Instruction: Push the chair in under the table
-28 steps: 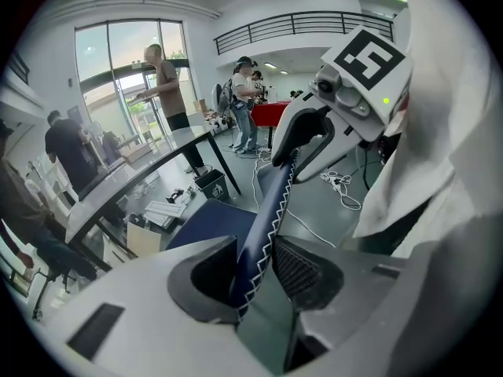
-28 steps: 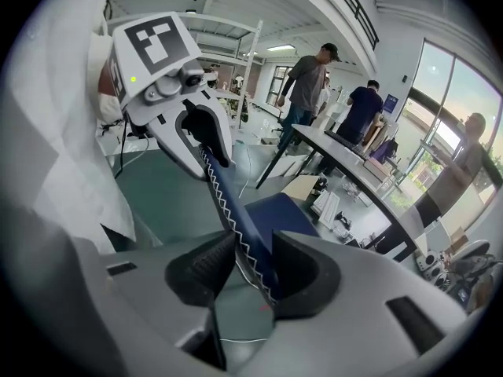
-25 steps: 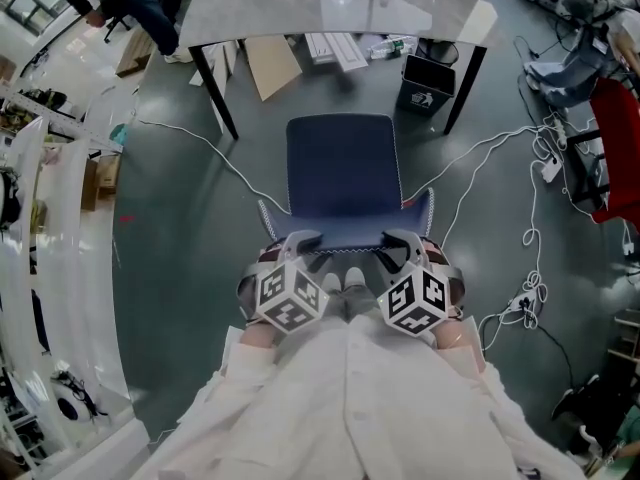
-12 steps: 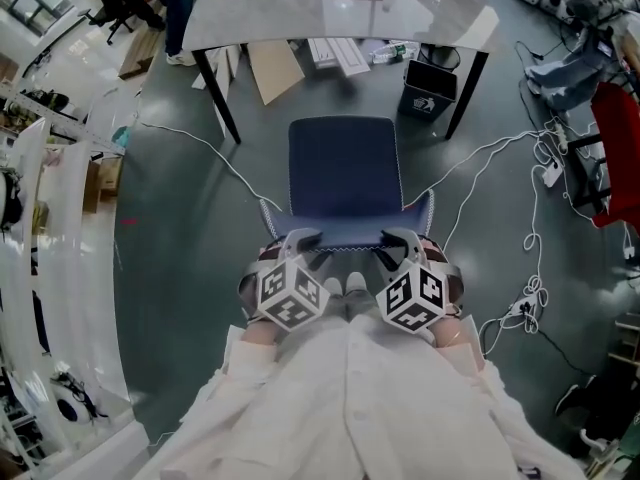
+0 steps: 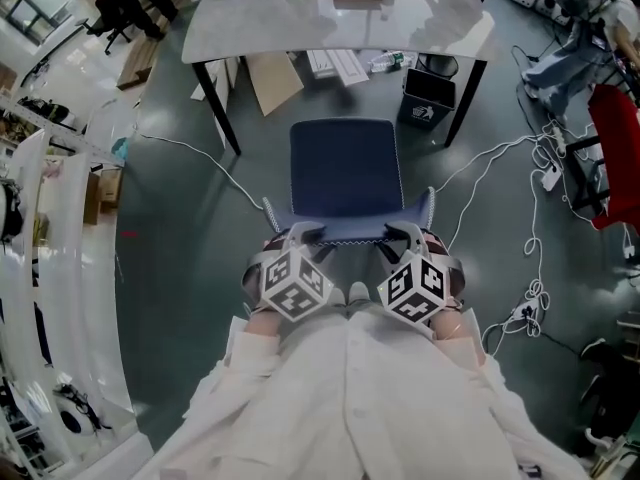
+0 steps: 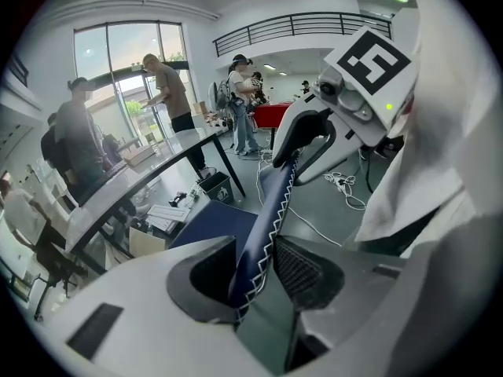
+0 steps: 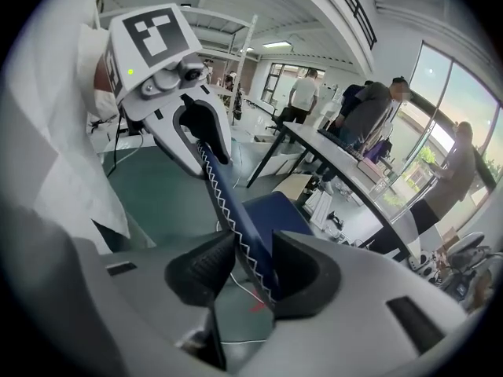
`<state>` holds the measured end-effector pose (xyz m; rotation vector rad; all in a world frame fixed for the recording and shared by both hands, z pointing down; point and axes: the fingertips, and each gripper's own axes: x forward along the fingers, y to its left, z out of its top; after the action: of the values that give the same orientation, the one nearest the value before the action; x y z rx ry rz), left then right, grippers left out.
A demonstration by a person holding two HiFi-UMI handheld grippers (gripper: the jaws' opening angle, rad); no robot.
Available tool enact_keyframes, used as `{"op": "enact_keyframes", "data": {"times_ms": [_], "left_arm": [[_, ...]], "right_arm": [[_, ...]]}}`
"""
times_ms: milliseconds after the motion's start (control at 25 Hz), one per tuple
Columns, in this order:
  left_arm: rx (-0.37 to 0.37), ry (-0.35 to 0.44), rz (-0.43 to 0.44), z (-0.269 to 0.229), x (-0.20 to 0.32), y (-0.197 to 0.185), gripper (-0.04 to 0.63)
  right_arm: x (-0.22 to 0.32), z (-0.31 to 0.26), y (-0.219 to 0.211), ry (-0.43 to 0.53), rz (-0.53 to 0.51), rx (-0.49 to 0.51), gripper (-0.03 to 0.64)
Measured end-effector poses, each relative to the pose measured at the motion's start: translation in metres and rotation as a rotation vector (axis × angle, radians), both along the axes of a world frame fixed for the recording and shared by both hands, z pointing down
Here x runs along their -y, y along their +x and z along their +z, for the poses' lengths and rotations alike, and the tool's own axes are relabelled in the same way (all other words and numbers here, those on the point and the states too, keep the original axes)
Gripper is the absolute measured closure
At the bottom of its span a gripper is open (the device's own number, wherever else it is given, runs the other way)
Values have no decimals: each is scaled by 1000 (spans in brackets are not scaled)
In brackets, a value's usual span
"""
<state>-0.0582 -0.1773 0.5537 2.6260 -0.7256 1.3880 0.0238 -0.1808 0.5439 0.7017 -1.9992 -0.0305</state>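
Gripping the top edge of the backrest [image 5: 348, 230], the left tongs [image 5: 304, 236] and the right tongs [image 5: 400, 234] are each clamped on the navy, zigzag-stitched panel, one near each upper corner. That pairing likely lets the person steer the chair [image 5: 345, 168] straight while pushing. The chair stands on the grey floor [image 5: 200, 268] facing the bench [image 5: 300, 18]. Its seat front appears just short of the bench's near edge, lined up between the black bench legs [image 5: 215, 96], so it is not yet tucked under. The chair's own legs are hidden beneath the seat, the bench's far side is cut off at the top, and the marker cubes [image 5: 293, 286] cover the hands. Loose cables [image 5: 195, 148] and a bin [image 5: 427, 96] lie close to the path.
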Motion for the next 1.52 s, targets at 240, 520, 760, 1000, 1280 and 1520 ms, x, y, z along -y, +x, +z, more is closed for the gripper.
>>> {"op": "enact_keyframes", "data": {"times_ms": [240, 520, 760, 1000, 1280, 1520], "left_arm": [[-4, 22, 21, 0, 19, -6, 445], [-15, 9, 35, -2, 37, -12, 443], [-12, 24, 35, -1, 53, -16, 440], [-11, 50, 25, -2, 83, -15, 439], [-12, 78, 15, -6, 141, -16, 437], [-10, 75, 8, -7, 193, -20, 436]], "right_arm": [[18, 0, -6, 14, 27, -9, 454], [35, -2, -11, 64, 49, 2, 454], [50, -1, -15, 84, 54, 13, 454], [80, -2, -14, 96, 61, 17, 454], [139, -6, -15, 121, 70, 18, 454], [190, -7, -20, 125, 56, 32, 454]]}}
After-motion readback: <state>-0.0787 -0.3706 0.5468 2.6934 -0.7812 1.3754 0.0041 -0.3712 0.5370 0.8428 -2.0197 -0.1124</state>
